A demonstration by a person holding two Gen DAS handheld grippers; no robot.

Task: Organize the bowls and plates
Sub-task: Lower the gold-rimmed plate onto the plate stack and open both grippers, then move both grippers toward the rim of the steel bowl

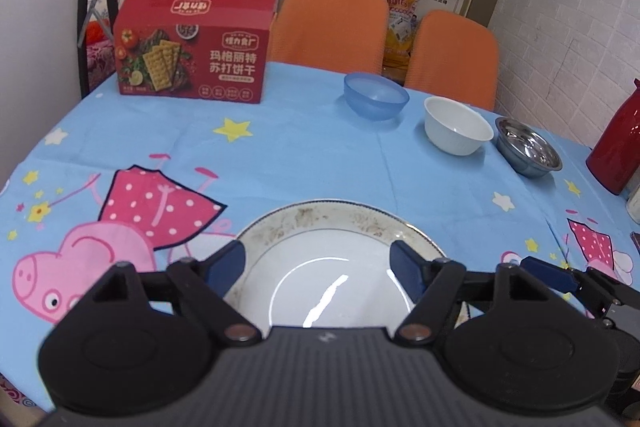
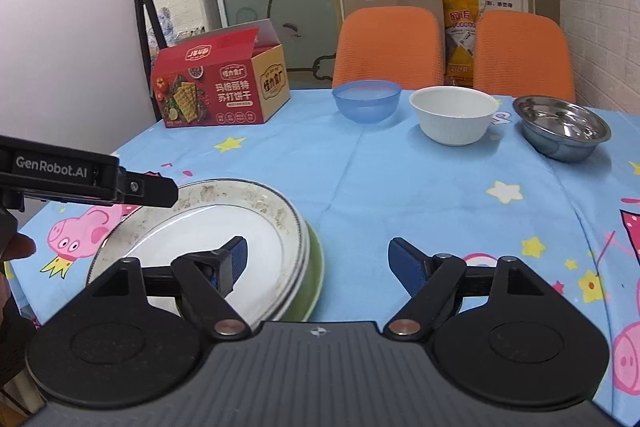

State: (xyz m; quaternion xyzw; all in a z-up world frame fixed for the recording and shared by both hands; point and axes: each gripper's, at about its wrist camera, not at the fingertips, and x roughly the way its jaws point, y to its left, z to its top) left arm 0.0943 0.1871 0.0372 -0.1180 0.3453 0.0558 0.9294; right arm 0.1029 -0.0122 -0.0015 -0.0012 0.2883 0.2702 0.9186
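Plates (image 2: 224, 227) sit stacked right under me, the white one atop a green one (image 2: 314, 267), near the tabletop's (image 2: 400, 187) front edge. My left tool (image 1: 318, 265) hovers spread over the white plate, pinching nothing; my right tool (image 2: 318, 259) gapes wide beside the stack. Farther back: blue bowl (image 2: 366, 101), white bowl (image 2: 454, 115), steel bowl (image 2: 562, 127).

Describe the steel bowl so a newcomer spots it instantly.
On the blue cartoon tablecloth, three bowls stand in a row at the far edge, before the orange chairs. The steel bowl is the rightmost, beside the white bowl. Unlike that and the translucent blue bowl, it is shiny metal.
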